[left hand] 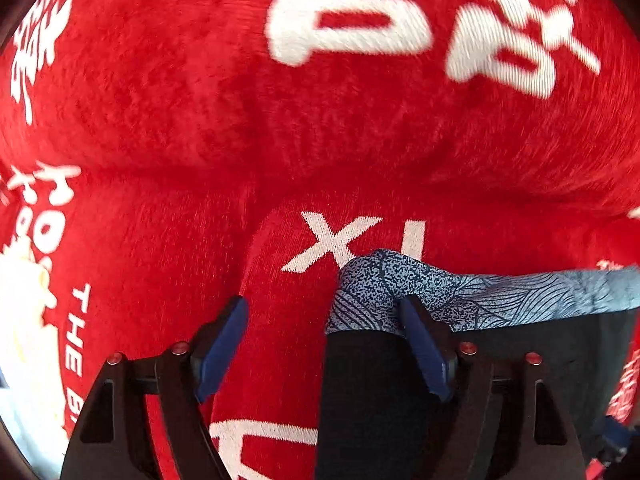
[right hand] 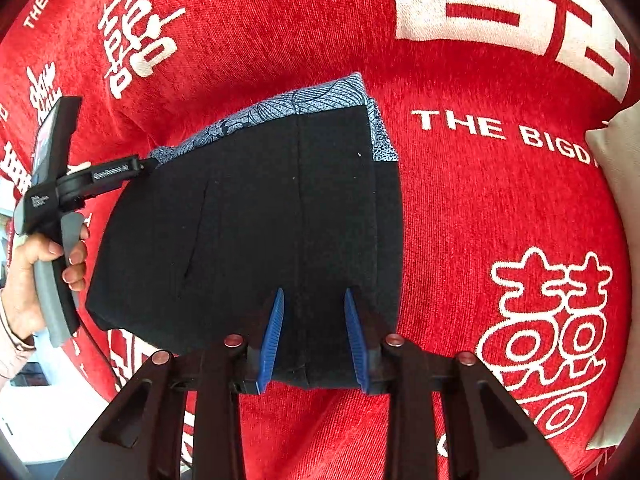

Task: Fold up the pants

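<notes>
Folding nearly done: my right gripper (right hand: 314,336) pinches the black knit pants (right hand: 248,216); left gripper (left hand: 324,344) spread wide. Next, I release and smooth.

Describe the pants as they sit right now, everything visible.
The pants are black, a matte knit by the look, with a blue-and-white patterned band along the far edge. They lie folded into a compact stack on the red cloth, with a centre seam and a pocket slit showing. The right gripper straddles the near edge at the seam, pads against a raised fold. The left gripper stands open at the patterned corner, one finger on it.
</notes>
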